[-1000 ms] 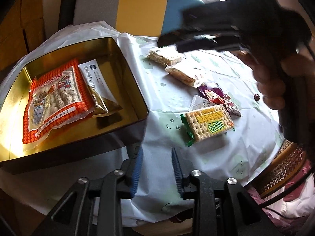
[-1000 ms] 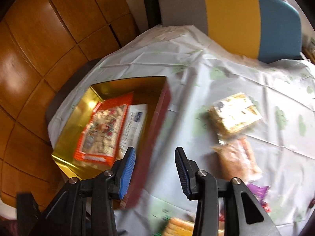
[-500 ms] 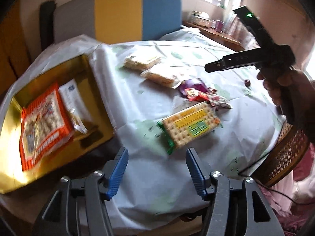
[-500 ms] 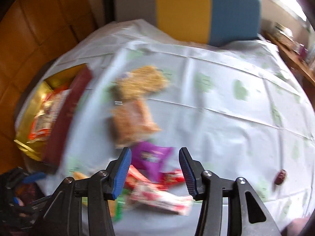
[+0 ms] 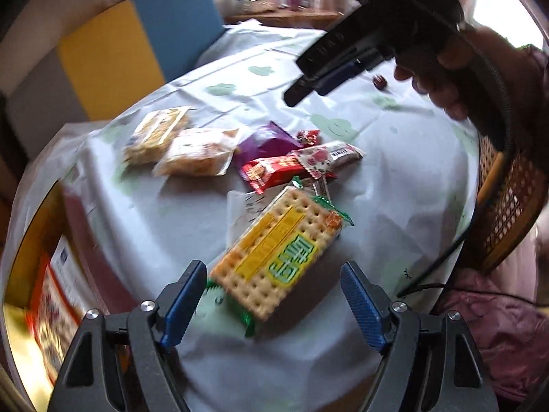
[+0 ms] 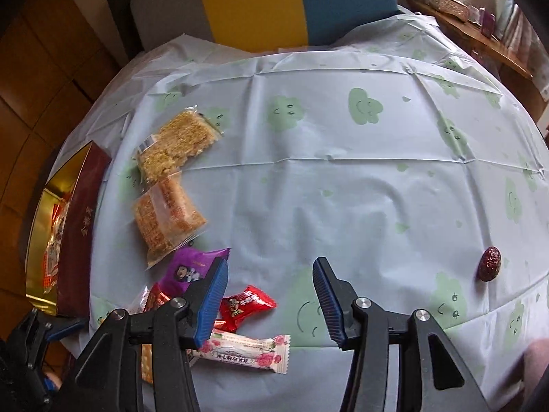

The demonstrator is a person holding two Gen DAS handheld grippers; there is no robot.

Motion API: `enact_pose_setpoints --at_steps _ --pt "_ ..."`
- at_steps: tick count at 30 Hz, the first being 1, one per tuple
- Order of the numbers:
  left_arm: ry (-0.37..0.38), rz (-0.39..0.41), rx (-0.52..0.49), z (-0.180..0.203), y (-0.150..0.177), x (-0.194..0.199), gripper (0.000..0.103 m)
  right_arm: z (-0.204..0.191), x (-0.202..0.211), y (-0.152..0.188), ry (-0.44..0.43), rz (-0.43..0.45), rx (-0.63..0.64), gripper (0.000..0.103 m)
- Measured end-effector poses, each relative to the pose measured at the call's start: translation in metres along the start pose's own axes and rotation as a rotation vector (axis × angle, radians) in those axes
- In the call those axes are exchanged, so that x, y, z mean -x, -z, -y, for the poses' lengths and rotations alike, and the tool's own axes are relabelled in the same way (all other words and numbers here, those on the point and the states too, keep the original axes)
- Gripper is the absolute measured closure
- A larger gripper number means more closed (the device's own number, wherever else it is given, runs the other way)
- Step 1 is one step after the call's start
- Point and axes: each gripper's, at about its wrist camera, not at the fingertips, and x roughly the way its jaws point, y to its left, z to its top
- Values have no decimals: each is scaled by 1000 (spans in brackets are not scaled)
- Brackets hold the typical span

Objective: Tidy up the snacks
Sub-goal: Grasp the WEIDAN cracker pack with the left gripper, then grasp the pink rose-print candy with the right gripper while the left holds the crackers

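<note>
Cloud-print tablecloth (image 5: pixel 394 206), cracker pack (image 5: pixel 279 252) between open left gripper (image 5: pixel 274 295) fingers (image 5: pixel 182 297)

Left gripper (image 5: pixel 272 295) has swung away from the gold box (image 5: pixel 20 295), now at frame's left edge; jaws spread wider, straddling the cracker packet (image 5: pixel 278 254). Right gripper (image 6: pixel 269 300) shifted from box toward the candies, red candy (image 6: pixel 245 305) beside its left finger.
</note>
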Motion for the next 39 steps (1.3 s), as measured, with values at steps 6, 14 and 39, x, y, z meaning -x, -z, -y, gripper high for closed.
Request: enact_pose_setpoints --at_steps 6,14,39 --pt "17 -38 -95 1 -11 -21 22 1 2 1 -6 -1 -6 48" --pt "31 -22 -3 -6 -13 -32 38 9 -1 -5 20 1 -33 48" --pt "-45 3 297 -8 36 -4 48 -34 -1 8 -113 7 115 48"
